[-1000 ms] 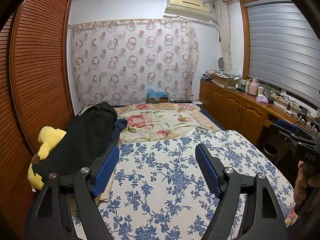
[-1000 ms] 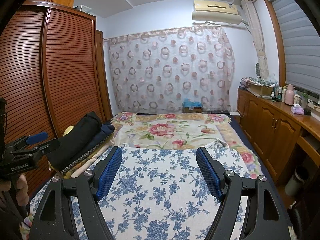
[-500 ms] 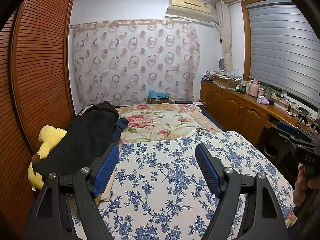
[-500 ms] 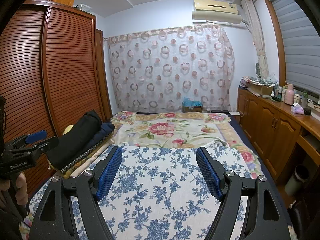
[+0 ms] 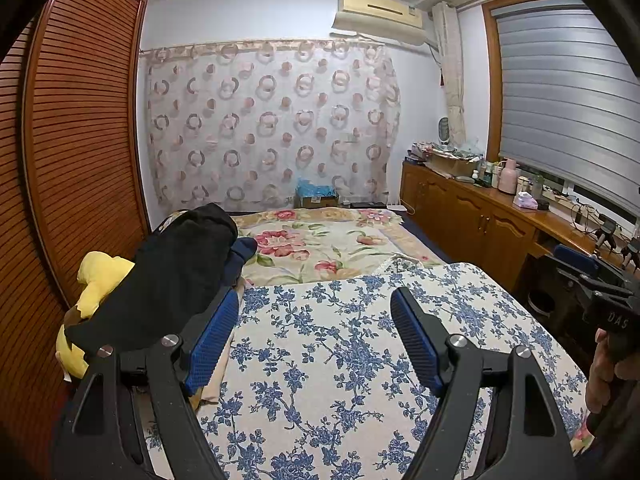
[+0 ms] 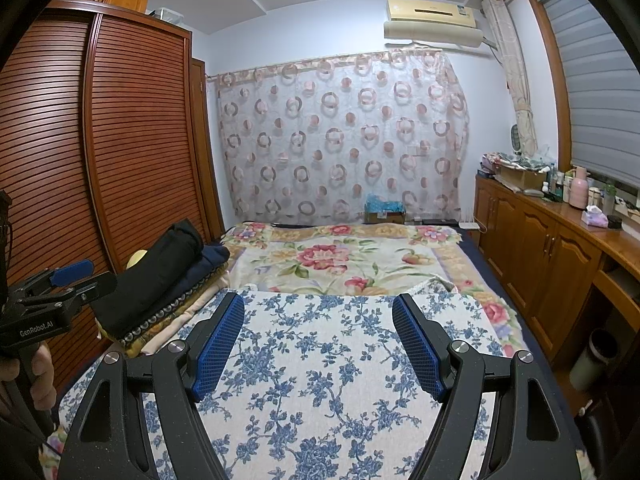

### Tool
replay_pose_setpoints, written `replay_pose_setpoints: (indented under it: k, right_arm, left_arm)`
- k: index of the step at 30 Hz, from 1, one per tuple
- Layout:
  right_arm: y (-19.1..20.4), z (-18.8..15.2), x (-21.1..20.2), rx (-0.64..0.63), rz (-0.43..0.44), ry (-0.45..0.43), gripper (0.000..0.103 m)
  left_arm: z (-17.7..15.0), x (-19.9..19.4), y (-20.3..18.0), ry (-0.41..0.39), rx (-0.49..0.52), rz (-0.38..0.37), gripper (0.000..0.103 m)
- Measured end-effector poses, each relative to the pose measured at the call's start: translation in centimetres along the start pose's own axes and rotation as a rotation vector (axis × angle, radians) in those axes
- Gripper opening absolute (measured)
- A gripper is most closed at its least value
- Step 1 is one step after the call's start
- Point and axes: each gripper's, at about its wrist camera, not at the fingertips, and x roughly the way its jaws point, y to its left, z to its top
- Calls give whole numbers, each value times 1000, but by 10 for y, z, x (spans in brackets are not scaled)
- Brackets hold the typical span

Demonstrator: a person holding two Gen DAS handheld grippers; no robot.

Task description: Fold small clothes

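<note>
You hold the left gripper [image 5: 314, 304] above the near end of the bed with its jaws spread wide and nothing between the blue pads [image 5: 210, 340]. You hold the right gripper [image 6: 318, 308] likewise: jaws wide apart, nothing held. Each gripper appears at the edge of the other's view, gripped by your hand [image 6: 38, 376].

Directly under both grippers lies the blue-flowered cloth [image 5: 352, 360], spread flat over the near part of the bed. It touches neither gripper.

To your left, against the slatted wooden wardrobe [image 6: 100, 152], sits a stack of folded dark clothes [image 5: 172, 276], black on top with navy beneath. A yellow plush toy [image 5: 100, 276] lies just beside the stack, on its wardrobe side.

Beyond the blue-flowered cloth, the red-flowered blanket [image 6: 340, 260] covers the far part of the bed. Along your right runs a wooden cabinet [image 6: 540, 248] with bottles and boxes on top. The far wall carries a circle-patterned curtain [image 6: 340, 136] and an air conditioner [image 6: 432, 24].
</note>
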Motion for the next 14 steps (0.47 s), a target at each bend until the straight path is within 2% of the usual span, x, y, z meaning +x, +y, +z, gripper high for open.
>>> replay_pose_setpoints:
  k: [14]
  right_arm:
    - [-2, -1, 0, 2, 1, 0, 78]
  left_arm:
    - [1, 1, 1, -2, 0, 1, 79]
